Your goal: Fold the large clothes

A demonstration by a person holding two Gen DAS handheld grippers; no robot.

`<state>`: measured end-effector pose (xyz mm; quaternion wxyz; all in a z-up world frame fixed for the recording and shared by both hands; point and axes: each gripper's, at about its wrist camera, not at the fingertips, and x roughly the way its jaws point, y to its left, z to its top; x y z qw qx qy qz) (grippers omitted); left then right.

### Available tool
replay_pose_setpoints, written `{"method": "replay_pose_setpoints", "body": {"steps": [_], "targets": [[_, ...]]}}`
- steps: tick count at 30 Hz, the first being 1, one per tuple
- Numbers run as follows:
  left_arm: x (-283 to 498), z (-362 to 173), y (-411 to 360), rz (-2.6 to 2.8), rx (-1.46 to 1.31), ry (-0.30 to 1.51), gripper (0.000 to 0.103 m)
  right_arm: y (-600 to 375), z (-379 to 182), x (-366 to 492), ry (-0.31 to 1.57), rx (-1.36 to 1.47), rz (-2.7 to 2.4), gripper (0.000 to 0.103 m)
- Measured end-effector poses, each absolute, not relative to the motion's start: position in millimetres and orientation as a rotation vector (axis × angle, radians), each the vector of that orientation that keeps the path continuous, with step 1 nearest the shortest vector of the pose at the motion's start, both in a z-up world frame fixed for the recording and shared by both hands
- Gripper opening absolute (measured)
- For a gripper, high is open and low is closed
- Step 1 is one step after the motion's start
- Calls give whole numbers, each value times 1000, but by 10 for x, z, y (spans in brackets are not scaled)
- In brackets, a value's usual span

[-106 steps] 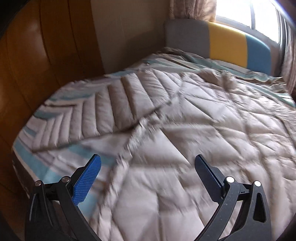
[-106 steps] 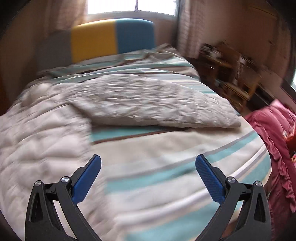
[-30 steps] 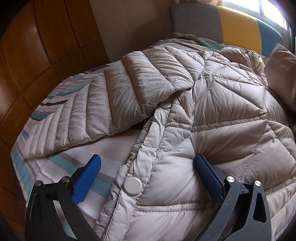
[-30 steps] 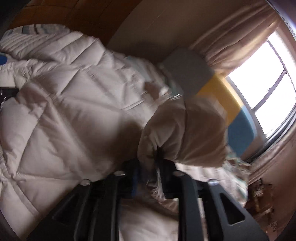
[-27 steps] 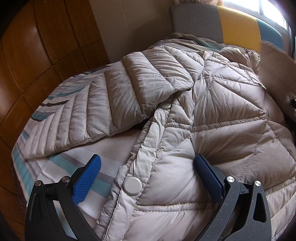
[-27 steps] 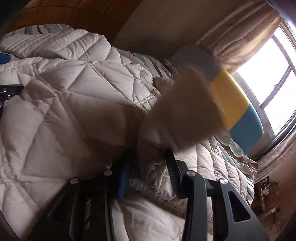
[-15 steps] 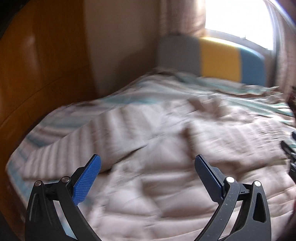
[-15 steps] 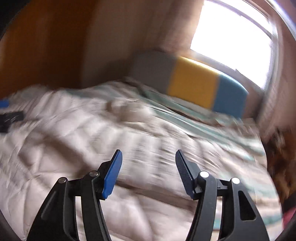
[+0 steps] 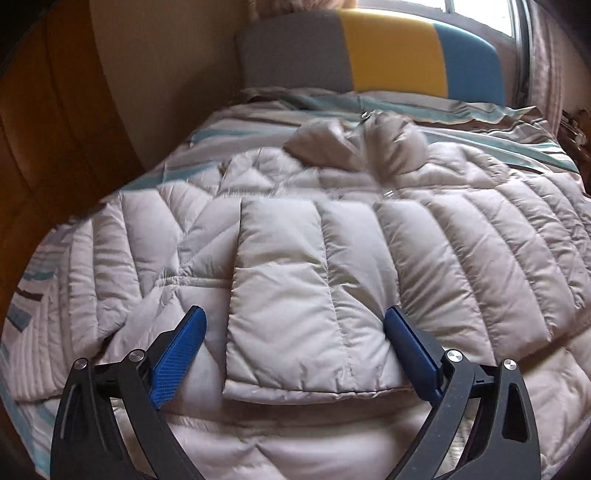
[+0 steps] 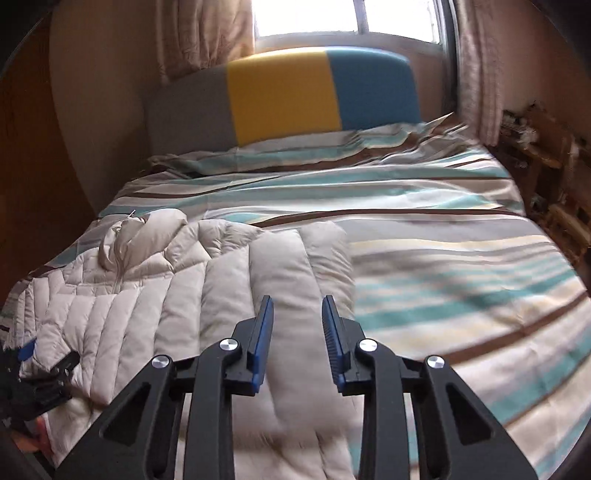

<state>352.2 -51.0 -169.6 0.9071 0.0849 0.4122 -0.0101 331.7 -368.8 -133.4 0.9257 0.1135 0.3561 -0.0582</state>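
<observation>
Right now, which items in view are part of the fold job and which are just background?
Job:
- puffer jacket, one sleeve laid across its front
- left gripper, jaws wide open
- right gripper, jaws partly open, holding nothing

Background:
- striped bedding
- tricolour headboard
- curtains
- window

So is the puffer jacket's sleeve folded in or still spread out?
Folded in: one sleeve lies across the puffer jacket body, cuff toward the camera. The other sleeve's state: cannot tell.
</observation>
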Motion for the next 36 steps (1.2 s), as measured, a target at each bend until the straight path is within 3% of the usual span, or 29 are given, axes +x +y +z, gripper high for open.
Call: {"method": "replay_pose_setpoints", "body": {"steps": [5, 9, 15, 21, 25, 28, 36], "targets": [[3649, -1860, -445, -39, 137, 880, 100, -3751, -1756, 3608, 853, 205, -230, 23], [3646, -1898, -491, -46, 158, 880, 100, -3826, -1933, 3590, 836, 260, -256, 24], [3562, -1897, -503, -47, 154, 879, 100, -3892, -1851, 3481, 809, 305, -229, 24], [3556, -1889, -510, -40, 159, 878, 100, -3867, -1484, 2855, 717, 309, -215, 28], [3557, -1884, -535, -37, 164, 876, 100, -3805, -1604, 2722, 752, 278, -224, 28], [3554, -1881, -538, -40, 159, 877, 100, -3870, -1863, 2841, 839, 318, -256, 38], [3566, -1862, -490, -56, 133, 890, 100, -3720, -1861, 2855, 830, 217, -317, 42]]}}
